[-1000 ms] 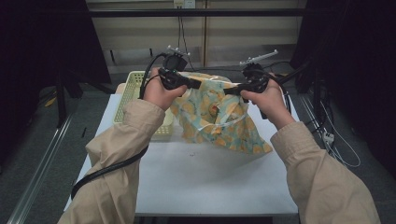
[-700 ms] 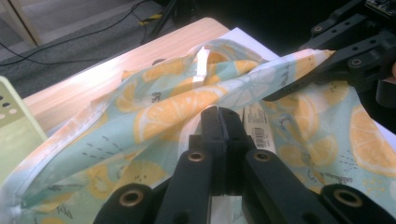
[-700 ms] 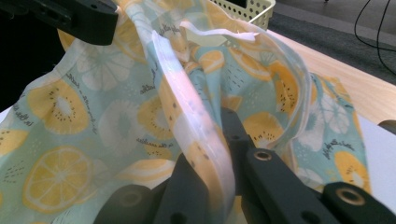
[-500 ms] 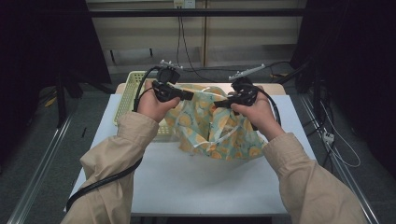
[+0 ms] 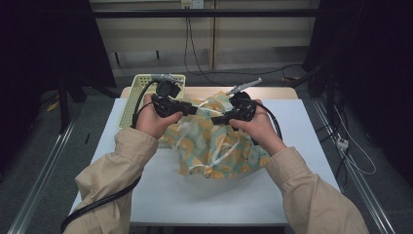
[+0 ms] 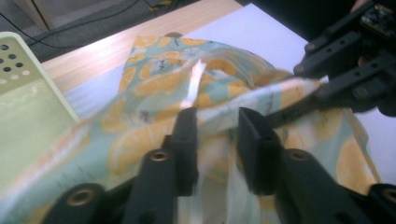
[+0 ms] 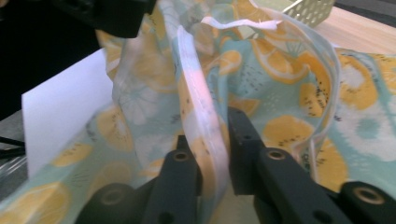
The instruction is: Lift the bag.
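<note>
A light green cloth (image 5: 214, 141) printed with orange slices lies bunched on the white table (image 5: 302, 122); its upper edge is strung between my two grippers. My left gripper (image 5: 194, 110) points right over the cloth's top edge. In the left gripper view its jaws (image 6: 216, 119) have just been opening and stand apart, with cloth (image 6: 154, 93) loose between them. My right gripper (image 5: 215, 118) faces it from the right. Its jaws (image 7: 210, 130) have opened a little, but a white-hemmed fold of the cloth (image 7: 280, 70) still fills the narrow gap and is pinched.
A pale yellow-green perforated basket (image 5: 134, 92) stands at the table's back left, close behind my left hand. A wooden strip (image 5: 272, 92) runs along the table's far edge. Cables trail on the floor beyond and to the right.
Both hands have sunk toward the table and drawn closer together. The cloth, held up and spread before, now sags and bunches on the tabletop.
</note>
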The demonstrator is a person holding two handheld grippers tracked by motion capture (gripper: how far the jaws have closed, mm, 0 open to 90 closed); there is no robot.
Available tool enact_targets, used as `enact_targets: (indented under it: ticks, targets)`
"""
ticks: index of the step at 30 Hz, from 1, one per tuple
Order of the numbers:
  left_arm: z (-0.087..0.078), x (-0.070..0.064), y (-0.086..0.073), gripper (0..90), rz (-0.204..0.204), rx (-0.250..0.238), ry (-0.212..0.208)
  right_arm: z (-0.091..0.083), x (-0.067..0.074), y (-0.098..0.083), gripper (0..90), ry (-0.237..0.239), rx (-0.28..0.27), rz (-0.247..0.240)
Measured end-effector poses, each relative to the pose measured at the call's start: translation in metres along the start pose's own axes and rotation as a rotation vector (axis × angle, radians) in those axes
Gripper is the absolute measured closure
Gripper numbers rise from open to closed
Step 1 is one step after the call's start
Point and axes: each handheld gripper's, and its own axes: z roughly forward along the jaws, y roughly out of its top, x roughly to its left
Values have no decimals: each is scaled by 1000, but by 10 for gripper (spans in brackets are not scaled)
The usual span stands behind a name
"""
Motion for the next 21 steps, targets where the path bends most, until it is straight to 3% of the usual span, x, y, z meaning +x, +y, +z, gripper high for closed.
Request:
enact_targets:
  ticks: [11, 17, 21]
  targets:
    - [7, 3, 1, 400, -24, -13, 33, -8, 10, 0, 682, 31, -7, -13]
    - [6, 5, 1, 258, -8, -15, 41, -21, 9, -1, 507, 7, -17, -7]
    - [7, 6, 0, 236, -1, -14, 48, -30, 8, -1, 422, -2, -23, 5]
